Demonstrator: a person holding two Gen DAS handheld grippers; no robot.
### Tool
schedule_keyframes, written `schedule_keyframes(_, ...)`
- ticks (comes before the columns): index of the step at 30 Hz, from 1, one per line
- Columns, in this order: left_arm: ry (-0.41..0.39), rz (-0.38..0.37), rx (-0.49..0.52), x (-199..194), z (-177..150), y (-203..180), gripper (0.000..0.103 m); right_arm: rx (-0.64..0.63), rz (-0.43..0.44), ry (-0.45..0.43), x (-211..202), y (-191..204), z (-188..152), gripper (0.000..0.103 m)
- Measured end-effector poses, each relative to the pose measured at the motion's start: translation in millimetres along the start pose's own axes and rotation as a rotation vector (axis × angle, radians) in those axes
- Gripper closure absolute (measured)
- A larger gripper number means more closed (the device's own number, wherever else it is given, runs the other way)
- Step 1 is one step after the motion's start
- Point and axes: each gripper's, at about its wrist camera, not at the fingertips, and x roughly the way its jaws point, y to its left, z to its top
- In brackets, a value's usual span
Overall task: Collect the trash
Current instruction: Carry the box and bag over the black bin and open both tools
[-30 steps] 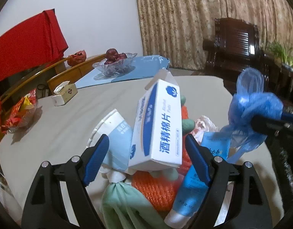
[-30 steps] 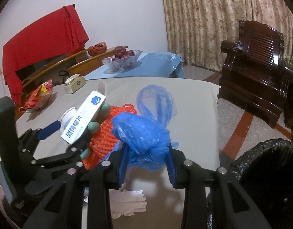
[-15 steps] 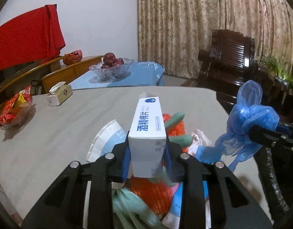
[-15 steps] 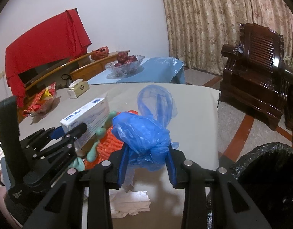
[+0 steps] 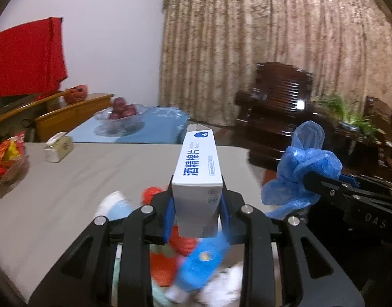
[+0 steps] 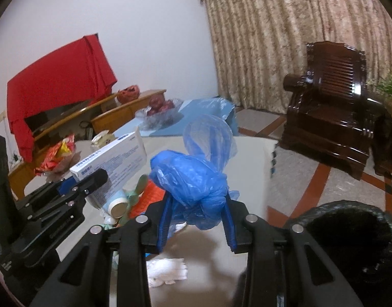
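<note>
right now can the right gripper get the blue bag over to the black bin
Probably yes. The right gripper is clamped on the blue bag, and the black bin sits open just to its right, below table level, with nothing visible between them.

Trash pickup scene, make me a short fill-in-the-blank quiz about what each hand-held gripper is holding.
1. The left hand-held gripper is shut on a white and blue ____.
2. The right hand-held gripper is shut on a crumpled blue plastic ____.
3. The black-lined trash bin stands on the floor to the ____ of the table in the right wrist view.

Missing words: box; bag; right
</note>
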Motion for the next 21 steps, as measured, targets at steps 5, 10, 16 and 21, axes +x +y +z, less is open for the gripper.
schedule_keyframes(5, 0.017, -0.119, 0.023, -1, 0, -44, 0.075, 0.030, -0.106, -0.025, -38, -40, 0, 0.068)
schedule_keyframes(10, 0.052, -0.241, 0.062, 5, -7, -97, 0.075, 0.073, -0.235, -0.004, -70, -86, -17, 0.068)
schedule_keyframes(16, 0.121, -0.361, 0.104, 25, -23, -154, 0.075, 0.141, -0.360, 0.051, -97, -133, -48, 0.068)
schedule_keyframes(21, 0.196, -0.431, 0.129, 46, -41, -192, 0.074, 0.192, -0.420, 0.114, -107, -159, -76, 0.065)
